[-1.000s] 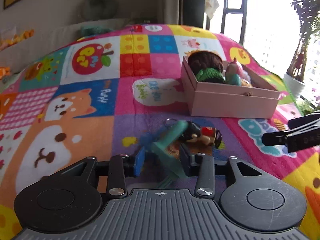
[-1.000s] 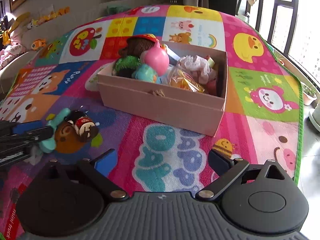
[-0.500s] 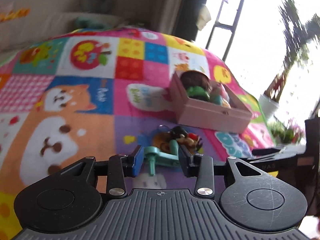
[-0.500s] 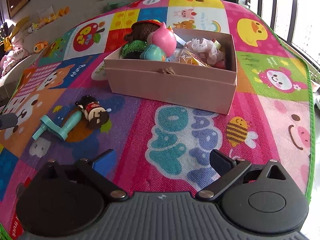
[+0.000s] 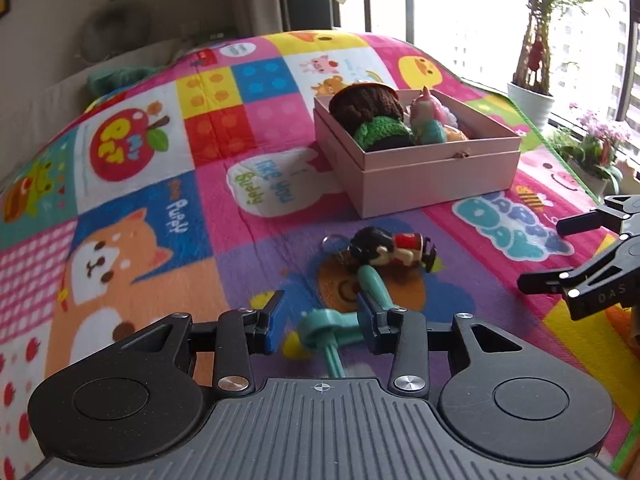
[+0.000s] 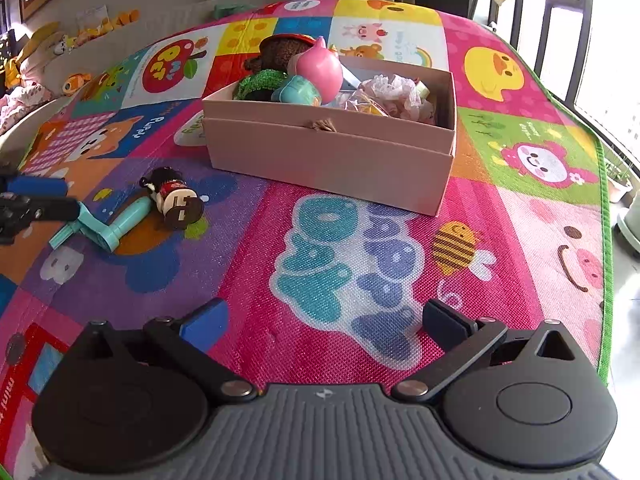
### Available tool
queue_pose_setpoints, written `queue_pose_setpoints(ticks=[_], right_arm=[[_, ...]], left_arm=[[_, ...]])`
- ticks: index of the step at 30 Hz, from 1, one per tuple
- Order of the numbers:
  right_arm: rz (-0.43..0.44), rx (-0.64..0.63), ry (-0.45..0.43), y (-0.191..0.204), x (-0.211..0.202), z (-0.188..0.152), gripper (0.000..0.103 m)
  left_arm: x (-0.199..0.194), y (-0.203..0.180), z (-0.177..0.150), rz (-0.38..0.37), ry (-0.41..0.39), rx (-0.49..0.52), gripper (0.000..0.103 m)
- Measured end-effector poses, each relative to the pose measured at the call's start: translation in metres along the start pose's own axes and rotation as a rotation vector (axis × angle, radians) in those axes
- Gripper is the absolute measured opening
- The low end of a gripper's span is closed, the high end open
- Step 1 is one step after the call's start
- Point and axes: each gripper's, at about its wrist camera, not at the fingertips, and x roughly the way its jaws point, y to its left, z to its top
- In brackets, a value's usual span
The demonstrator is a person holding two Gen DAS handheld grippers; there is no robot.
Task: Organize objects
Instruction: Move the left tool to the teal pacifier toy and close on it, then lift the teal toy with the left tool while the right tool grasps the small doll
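1. The left gripper [image 5: 322,322] hangs low over the play mat [image 5: 168,216], jaws apart, straddling the teal toy [image 5: 340,322].
2. That toy lies flat, long axis toward 1 o'clock, its far tip touching the small doll [image 5: 394,250].
3. The right gripper [image 6: 324,324] is spread wide over bare mat.
4. The pink box [image 6: 332,158] sits at 12 o'clock, open mat all around.
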Motion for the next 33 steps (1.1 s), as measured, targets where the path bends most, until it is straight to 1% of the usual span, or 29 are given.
queue_pose_setpoints(ticks=[2, 3, 6, 9, 11, 14, 15, 16, 18, 21, 24, 28, 31, 33], right_arm=[[0.002, 0.001, -0.002, -0.001, 0.0, -0.001, 0.103], [0.002, 0.0, -0.002, -0.001, 0.0, -0.001, 0.103], [0.002, 0.0, -0.002, -0.001, 0.0, -0.001, 0.103], [0.002, 0.0, -0.003, -0.001, -0.001, -0.001, 0.103], [0.003, 0.0, -0.005, -0.001, -0.001, -0.001, 0.103], [0.003, 0.0, -0.006, -0.001, -0.001, -0.002, 0.103], [0.003, 0.0, -0.006, -0.001, -0.001, -0.002, 0.103], [0.002, 0.001, -0.006, -0.001, -0.001, -0.002, 0.103], [0.003, 0.0, -0.007, -0.001, -0.001, -0.002, 0.103], [0.003, -0.003, -0.008, 0.0, -0.001, -0.001, 0.103], [0.002, -0.003, -0.008, 0.001, -0.001, -0.001, 0.103], [0.003, -0.003, -0.009, 0.0, -0.001, -0.001, 0.103], [0.002, -0.002, -0.01, 0.0, -0.001, -0.001, 0.103], [0.002, 0.002, -0.013, 0.0, -0.002, -0.001, 0.103]], left_arm=[[0.005, 0.006, 0.003, -0.026, 0.005, 0.004, 0.042], [0.007, 0.008, 0.004, -0.049, 0.01, 0.021, 0.042], [0.014, 0.01, 0.005, -0.13, 0.049, 0.123, 0.042], [0.015, 0.009, 0.009, -0.164, 0.072, 0.197, 0.042], [0.016, 0.009, 0.012, -0.191, 0.103, 0.209, 0.042], [0.018, 0.007, 0.009, -0.255, 0.17, 0.21, 0.039], [0.018, 0.005, 0.006, -0.26, 0.179, 0.218, 0.039], [0.018, 0.004, 0.003, -0.25, 0.188, 0.224, 0.039], [0.021, 0.003, -0.003, -0.208, 0.203, 0.208, 0.039], [0.02, 0.008, -0.005, -0.203, 0.187, 0.1, 0.039], [0.02, 0.007, -0.005, -0.204, 0.174, 0.038, 0.039], [0.021, -0.002, -0.006, -0.218, 0.175, 0.029, 0.039], [0.018, -0.009, -0.007, -0.206, 0.175, 0.03, 0.039], [0.016, -0.013, -0.009, -0.224, 0.175, 0.009, 0.039]])
